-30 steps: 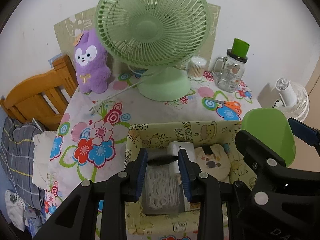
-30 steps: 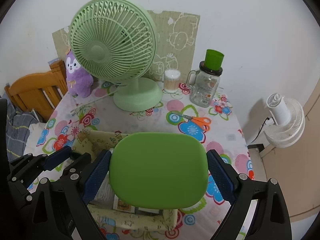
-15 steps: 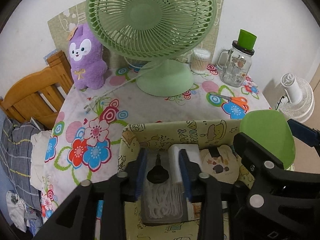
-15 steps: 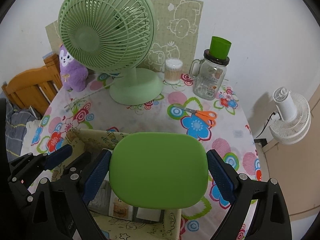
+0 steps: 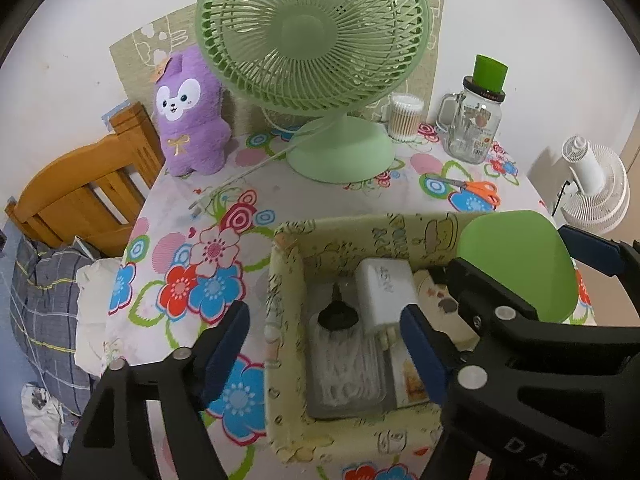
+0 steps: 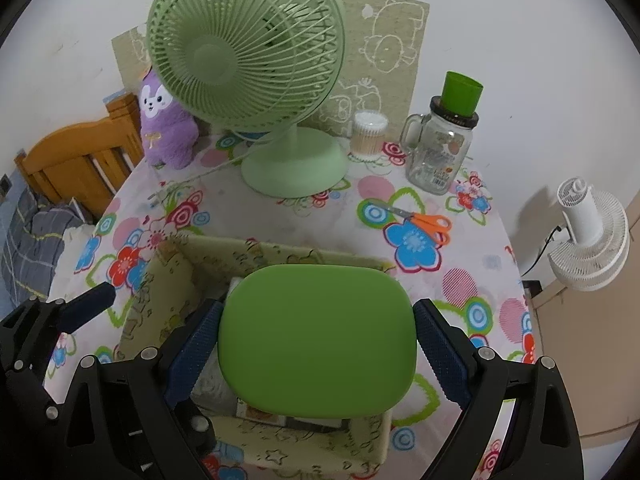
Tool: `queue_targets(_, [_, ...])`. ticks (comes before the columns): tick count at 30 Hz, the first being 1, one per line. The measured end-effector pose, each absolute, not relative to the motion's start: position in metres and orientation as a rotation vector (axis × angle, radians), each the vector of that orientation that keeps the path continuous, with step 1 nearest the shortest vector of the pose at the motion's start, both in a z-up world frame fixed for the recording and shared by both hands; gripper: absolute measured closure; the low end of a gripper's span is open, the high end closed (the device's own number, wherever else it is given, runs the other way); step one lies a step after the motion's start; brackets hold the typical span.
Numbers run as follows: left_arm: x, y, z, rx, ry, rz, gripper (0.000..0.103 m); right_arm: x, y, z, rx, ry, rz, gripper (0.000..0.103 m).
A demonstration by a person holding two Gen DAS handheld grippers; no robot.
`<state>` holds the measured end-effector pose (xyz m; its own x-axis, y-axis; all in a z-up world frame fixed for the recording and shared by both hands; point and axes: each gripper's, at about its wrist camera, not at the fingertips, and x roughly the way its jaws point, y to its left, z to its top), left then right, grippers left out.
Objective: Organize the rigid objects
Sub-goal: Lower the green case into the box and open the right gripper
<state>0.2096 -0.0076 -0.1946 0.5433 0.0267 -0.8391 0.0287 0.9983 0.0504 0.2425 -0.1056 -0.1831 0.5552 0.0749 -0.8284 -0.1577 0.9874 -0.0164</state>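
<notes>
Left gripper (image 5: 324, 346): jaws opening over the patterned storage box (image 5: 280, 320), nothing pressed between them. The small black knobbed item (image 5: 337, 316) held a second ago now lies released inside, beside the white charger (image 5: 383, 292); placement judged complete. Right gripper (image 6: 316, 340), angled downward, clamps the green lid (image 6: 316, 338) above the box's right side.

Even indoor light, both wrist views bright and mostly sharp.

I see strong fisheye bending with black corners around each frame. The white wall (image 5: 520, 20) is bright but not blown out. A soft shadow falls left of the white fan (image 6: 588, 236) at the right edge. The box (image 5: 288, 360) in the left view blurs slightly at its near wall, and the green fan (image 6: 244, 52) looks a little soft in the right view.
</notes>
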Motion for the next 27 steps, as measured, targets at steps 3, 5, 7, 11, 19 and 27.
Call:
queue_targets(3, [0.204,-0.006,-0.196,0.066,1.008,0.000,0.018,0.238,-0.100,-0.187,-0.089,0.983,0.145,0.008])
queue_targets(5, [0.200,-0.005,-0.197,0.068,1.015,-0.005,0.015,0.235,-0.097,-0.190,-0.084,0.993,0.148,0.008])
queue_targets(7, [0.196,-0.005,-0.199,0.074,1.024,-0.017,0.014,0.233,-0.095,-0.193,-0.081,1.003,0.150,0.008])
queue_targets(11, [0.192,-0.004,-0.205,0.089,1.047,-0.024,0.012,0.231,-0.090,-0.201,-0.079,1.021,0.151,0.008])
queue_targets(19, [0.189,-0.006,-0.212,0.098,1.083,-0.025,0.011,0.231,-0.087,-0.216,-0.058,1.059,0.135,0.008])
queue_targets(27, [0.189,0.001,-0.219,0.095,1.115,-0.008,0.011,0.233,-0.085,-0.229,-0.031,1.105,0.122,0.008])
